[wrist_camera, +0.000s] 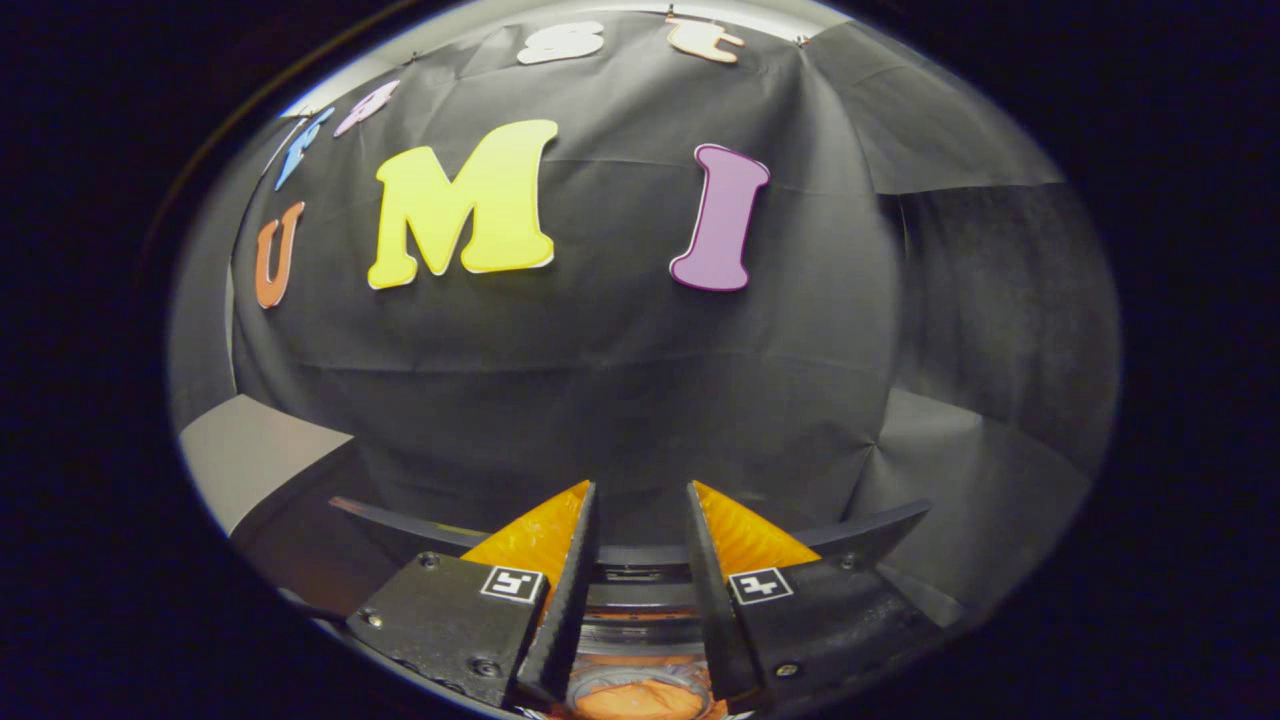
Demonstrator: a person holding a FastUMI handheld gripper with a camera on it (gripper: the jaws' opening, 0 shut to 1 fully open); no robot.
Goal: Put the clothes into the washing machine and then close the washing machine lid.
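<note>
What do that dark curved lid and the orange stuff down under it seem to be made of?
The lid looks like smooth, matte dark plastic: its thin curved rim has an even, hard edge. The orange stuff, below the open gripper, looks like soft cloth, rumpled and dull, seemingly behind a clear glossy ring, though too little shows for certainty.

tool (640,500) | fingers apart, nothing between them | levelled forward

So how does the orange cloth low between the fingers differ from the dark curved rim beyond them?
The orange cloth is bright and rumpled; the dark curved rim is smooth and rigid. The cloth shows as a small patch low down within the open gripper; the rim arcs wide, passing beyond both fingers. Both lie ahead of the gripper, and it holds neither.
</note>
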